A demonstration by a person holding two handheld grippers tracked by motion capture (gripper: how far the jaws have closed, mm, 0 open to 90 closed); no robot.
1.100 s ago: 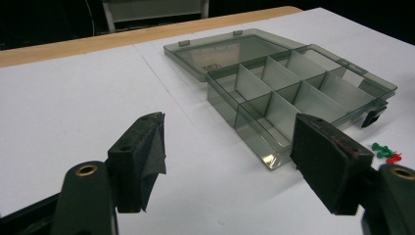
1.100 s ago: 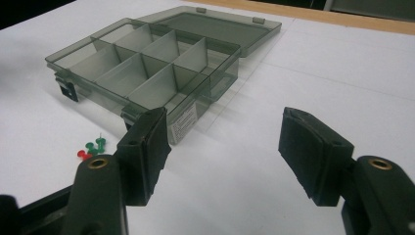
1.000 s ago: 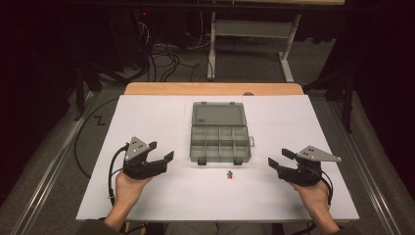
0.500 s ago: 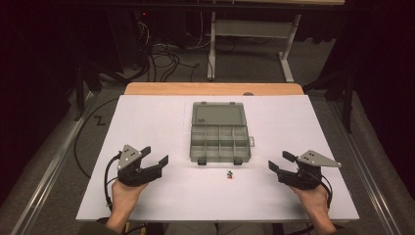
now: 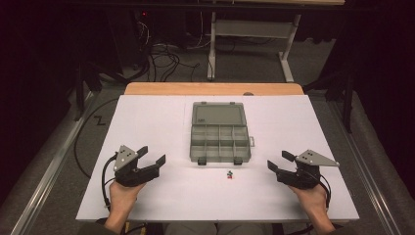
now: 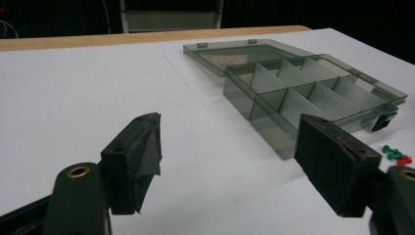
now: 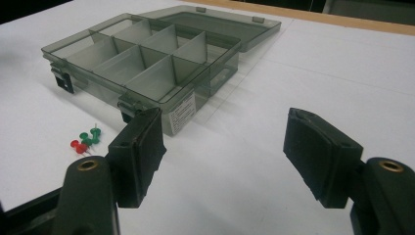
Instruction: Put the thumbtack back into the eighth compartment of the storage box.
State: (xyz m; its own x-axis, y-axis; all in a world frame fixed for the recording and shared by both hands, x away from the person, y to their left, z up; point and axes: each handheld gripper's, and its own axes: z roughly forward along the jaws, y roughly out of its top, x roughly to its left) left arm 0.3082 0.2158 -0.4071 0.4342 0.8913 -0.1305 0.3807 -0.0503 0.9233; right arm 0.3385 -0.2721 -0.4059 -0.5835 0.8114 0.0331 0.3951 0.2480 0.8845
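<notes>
An open clear grey compartment box [image 5: 219, 142] lies at the table's middle, its lid [image 5: 219, 114] folded flat toward the far side and its compartments empty. A few green and red push pins [image 5: 229, 174] lie just in front of it. My left gripper [image 5: 153, 154] is held low over the table to the box's left, open, with nothing in it. My right gripper [image 5: 277, 160] mirrors it on the right, also open and empty. The left gripper view has the open gripper [image 6: 230, 132], the box [image 6: 303, 93] and the pins [image 6: 396, 155]. The right gripper view has the open gripper [image 7: 224, 122], the box [image 7: 147, 58] and the pins [image 7: 85, 139].
The white table top [image 5: 147, 117] ends in a wooden strip [image 5: 215, 88] at the far edge. Beyond it stand a metal table frame [image 5: 249, 29] and loose cables [image 5: 161, 58] on the dark floor. A rail [image 5: 49, 171] runs along the left side.
Both grippers have drawn back a little toward the near edge, the left one more and slightly leftward. Both stayed open. The box and pins have not moved.
</notes>
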